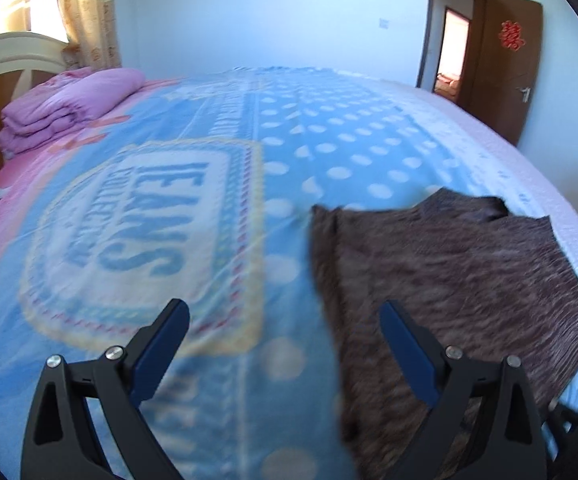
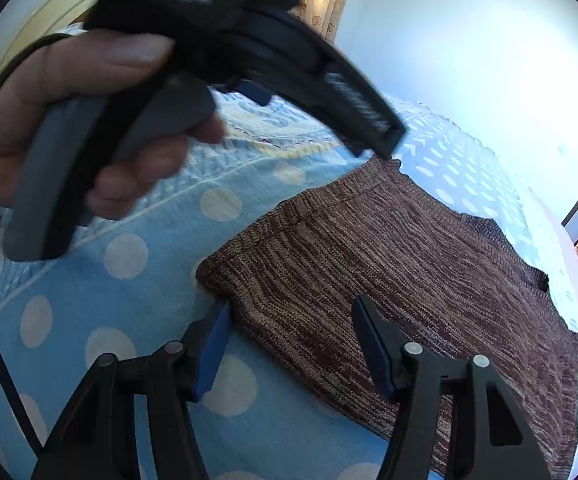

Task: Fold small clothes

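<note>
Knitwear is what we face: a brown knitted garment (image 2: 389, 264) lying flat on the bed (image 2: 101, 296), its length running away from us. Our right gripper (image 2: 289, 340) stands spread, straddling the near-left corner without pinching; our left gripper (image 1: 285, 344), spread and empty, hovers beside its left edge.

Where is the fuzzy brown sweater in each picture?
Left wrist view: the brown sweater lies at lower right on the bed, running under the right-hand finger of the left gripper.
Right wrist view: it fills the middle and lower right, with the right gripper open over its near edge.
Shared landmark: the blue bedspread with white dots.
</note>
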{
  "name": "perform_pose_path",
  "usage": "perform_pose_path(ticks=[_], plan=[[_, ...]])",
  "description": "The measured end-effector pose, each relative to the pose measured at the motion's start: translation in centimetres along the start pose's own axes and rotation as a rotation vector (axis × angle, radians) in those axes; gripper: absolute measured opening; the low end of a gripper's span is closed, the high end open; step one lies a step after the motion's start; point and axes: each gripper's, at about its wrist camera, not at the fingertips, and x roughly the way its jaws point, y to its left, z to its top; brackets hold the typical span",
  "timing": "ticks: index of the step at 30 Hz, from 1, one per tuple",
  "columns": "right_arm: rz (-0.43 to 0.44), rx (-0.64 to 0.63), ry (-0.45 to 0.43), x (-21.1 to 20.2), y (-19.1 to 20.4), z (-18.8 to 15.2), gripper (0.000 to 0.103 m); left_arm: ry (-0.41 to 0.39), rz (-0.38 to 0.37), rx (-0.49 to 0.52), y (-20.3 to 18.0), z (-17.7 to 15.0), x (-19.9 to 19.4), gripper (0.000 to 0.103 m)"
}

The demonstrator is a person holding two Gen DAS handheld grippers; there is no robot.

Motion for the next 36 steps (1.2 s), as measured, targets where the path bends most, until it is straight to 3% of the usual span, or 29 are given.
perform_pose_path(ticks=[5,11,18,21,29,36], plan=[[-0.001,0.016,0.005,0.1,0.1,-0.1,0.054,-0.003,-0.074,-0.018,-1.1,1.4,2.0,0.092],[-0.040,-0.012,-0.003,0.0,0.9,-0.3,0.052,0.047,-0.059,0.010,-2.6,2.1,4.8,0.078],[-0.047,-0.027,-0.001,-0.3,2.0,-0.4,0.036,0.141,-0.107,-0.052,-2.1,2.5,7.9,0.045],[-0.051,-0.035,-0.002,-0.6,2.4,-0.3,0.023,0.166,-0.151,-0.081,-2.1,2.6,8.2,0.018],[-0.033,0.005,0.000,-0.8,2.5,-0.1,0.015,0.214,-0.223,-0.181,-1.0,3.5,7.5,0.013],[0.055,0.160,-0.036,-3.1,-0.2,-0.3,0.013,0.222,-0.328,-0.244,-0.4,4.9,6.0,0.013]])
